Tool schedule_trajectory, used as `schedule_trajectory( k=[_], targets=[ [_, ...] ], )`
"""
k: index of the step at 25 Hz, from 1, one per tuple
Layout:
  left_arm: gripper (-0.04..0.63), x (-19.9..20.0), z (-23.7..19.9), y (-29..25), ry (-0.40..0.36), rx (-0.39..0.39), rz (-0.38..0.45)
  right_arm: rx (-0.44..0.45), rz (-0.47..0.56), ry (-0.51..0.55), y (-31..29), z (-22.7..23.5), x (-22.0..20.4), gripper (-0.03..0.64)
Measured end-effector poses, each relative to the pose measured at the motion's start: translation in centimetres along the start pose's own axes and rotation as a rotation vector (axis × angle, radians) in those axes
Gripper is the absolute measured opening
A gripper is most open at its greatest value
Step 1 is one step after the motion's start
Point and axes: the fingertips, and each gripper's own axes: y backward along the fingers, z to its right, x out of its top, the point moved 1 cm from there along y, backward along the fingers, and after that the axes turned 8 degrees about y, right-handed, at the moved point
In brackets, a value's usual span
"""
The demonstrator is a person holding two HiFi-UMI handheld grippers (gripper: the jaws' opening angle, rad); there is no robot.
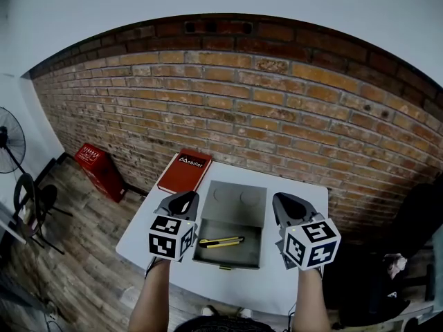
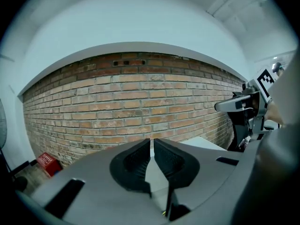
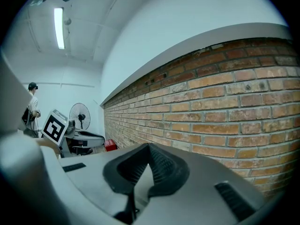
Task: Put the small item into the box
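Note:
A yellow and black utility knife lies inside the grey box on the white table. The box's lid is open and lies flat behind it. My left gripper hovers over the box's left edge, jaws together and empty. My right gripper hovers just right of the box, also shut and empty. In the left gripper view the left gripper points at the brick wall, with the right gripper off to its side. The right gripper view shows the right gripper facing the wall as well.
A red case lies at the table's back left, next to the lid. On the floor at left stand a red box and a fan. The brick wall runs close behind. A person stands far off.

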Motion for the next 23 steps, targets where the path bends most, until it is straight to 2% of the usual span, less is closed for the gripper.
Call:
schedule_trajectory(
  k=[9, 23],
  targets=[
    [0.044, 0.7, 0.1, 0.0, 0.033, 0.001, 0.008, 0.004, -0.002, 0.006, 0.0, -0.1, -0.1, 0.02],
    [0.044, 1.1, 0.3, -0.1, 0.021, 0.017, 0.015, -0.01, -0.008, 0.008, 0.0, 0.3, -0.2, 0.02]
  ],
)
